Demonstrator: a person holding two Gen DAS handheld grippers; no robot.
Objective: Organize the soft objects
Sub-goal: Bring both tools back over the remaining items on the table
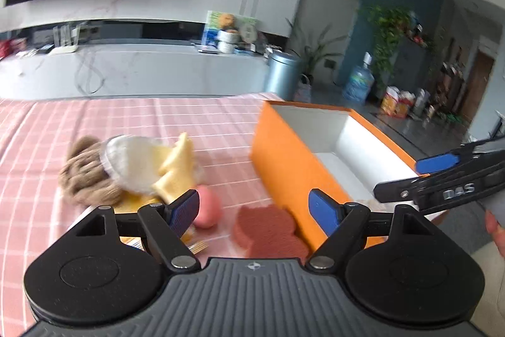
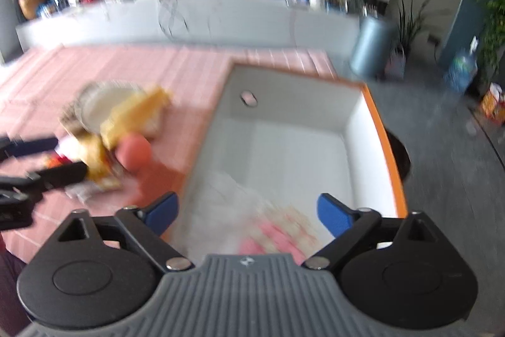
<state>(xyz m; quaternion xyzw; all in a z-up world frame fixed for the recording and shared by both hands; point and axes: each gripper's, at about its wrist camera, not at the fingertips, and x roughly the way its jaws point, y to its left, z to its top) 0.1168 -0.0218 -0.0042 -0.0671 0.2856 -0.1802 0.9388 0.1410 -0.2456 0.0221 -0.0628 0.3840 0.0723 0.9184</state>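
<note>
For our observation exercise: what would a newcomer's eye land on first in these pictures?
The orange box with its white inside stands open on the pink checked tablecloth. Left of it lies a heap of soft things, with a brown plush toy, a pink ball and a dark red sponge nearest the box.

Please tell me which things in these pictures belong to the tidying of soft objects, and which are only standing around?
Belongs to the job:
- orange box with white inside
- brown fluffy plush toy
- yellow lightning-shaped sponge
- pink soft ball
- dark red flat sponge
- pink-and-white soft item in the box

Just lying about:
- grey metal bin
- blue water bottle
- potted plants
</note>
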